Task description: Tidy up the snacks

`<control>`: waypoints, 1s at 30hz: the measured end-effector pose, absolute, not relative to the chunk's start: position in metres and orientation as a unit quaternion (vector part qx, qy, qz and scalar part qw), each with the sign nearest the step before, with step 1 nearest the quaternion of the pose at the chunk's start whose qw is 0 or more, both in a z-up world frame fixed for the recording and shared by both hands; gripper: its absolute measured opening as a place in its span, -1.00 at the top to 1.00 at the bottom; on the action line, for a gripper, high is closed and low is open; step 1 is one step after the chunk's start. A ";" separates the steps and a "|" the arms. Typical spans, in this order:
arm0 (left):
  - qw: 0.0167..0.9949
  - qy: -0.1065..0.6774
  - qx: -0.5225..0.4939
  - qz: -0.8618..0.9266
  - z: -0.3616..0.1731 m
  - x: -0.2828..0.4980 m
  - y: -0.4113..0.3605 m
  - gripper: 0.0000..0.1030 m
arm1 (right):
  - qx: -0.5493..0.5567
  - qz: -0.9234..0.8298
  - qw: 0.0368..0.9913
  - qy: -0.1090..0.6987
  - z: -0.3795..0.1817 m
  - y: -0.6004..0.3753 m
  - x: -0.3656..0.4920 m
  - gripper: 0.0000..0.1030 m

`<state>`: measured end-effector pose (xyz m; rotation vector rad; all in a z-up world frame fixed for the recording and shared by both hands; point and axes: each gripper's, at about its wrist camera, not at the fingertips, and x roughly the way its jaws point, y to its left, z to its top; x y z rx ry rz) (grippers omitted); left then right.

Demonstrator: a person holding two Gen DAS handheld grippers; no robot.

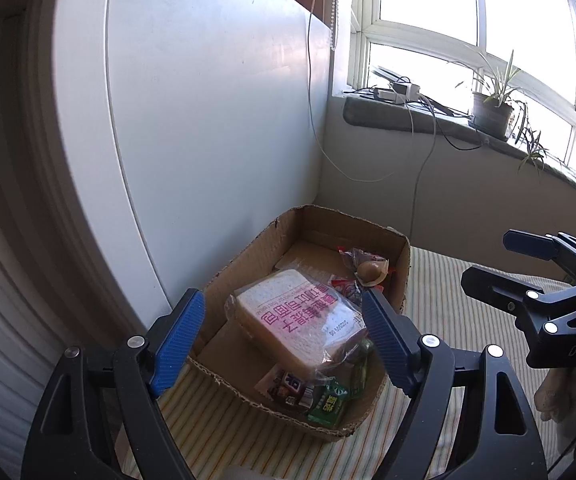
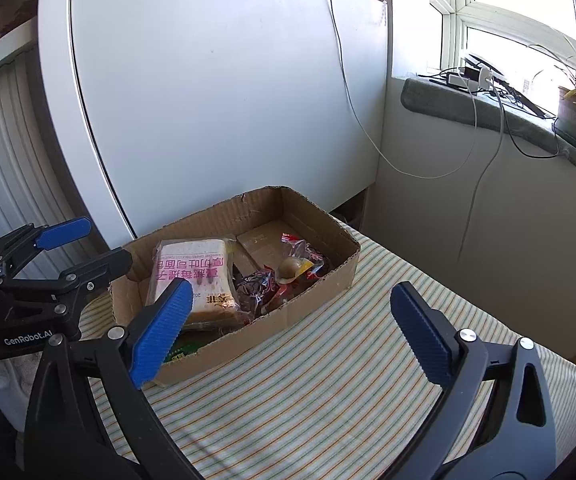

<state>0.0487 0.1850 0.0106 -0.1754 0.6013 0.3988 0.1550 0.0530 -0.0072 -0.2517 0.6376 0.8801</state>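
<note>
Your left hand-held gripper [image 1: 284, 334] is nearest the lens, its blue pads spread wide and empty, poised just above the near end of the cardboard box [image 1: 248, 256]. Your right hand-held gripper [image 2: 288, 328] is likewise released, holding nothing, over the striped cloth [image 2: 328, 380] on the desk beside the box. All the snacks sit inside the box: a bagged loaf of sliced bread [image 1: 300, 320] lies on top of small packets, including a green one [image 1: 330, 400], and a round pastry in a clear wrapper [image 1: 370, 270] rests toward the far end. The bread looks light and soft, and will likely crush, so take it gently across its 2 flat faces. The film wrappers look slippery; pinching a crimped edge should hold better.
</note>
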 end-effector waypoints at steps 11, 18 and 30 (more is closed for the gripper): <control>0.933 0.287 -0.080 0.201 0.019 0.024 0.162 -0.63 | -0.125 0.385 0.867 0.290 -0.002 0.025 0.119 -1.00; 0.935 0.285 -0.073 0.196 0.022 0.021 0.150 -0.63 | -0.117 0.377 0.871 0.292 -0.003 0.006 0.113 -1.00; 0.938 0.284 -0.058 0.193 0.025 0.020 0.136 -0.63 | -0.110 0.373 0.874 0.292 -0.001 -0.005 0.111 -1.00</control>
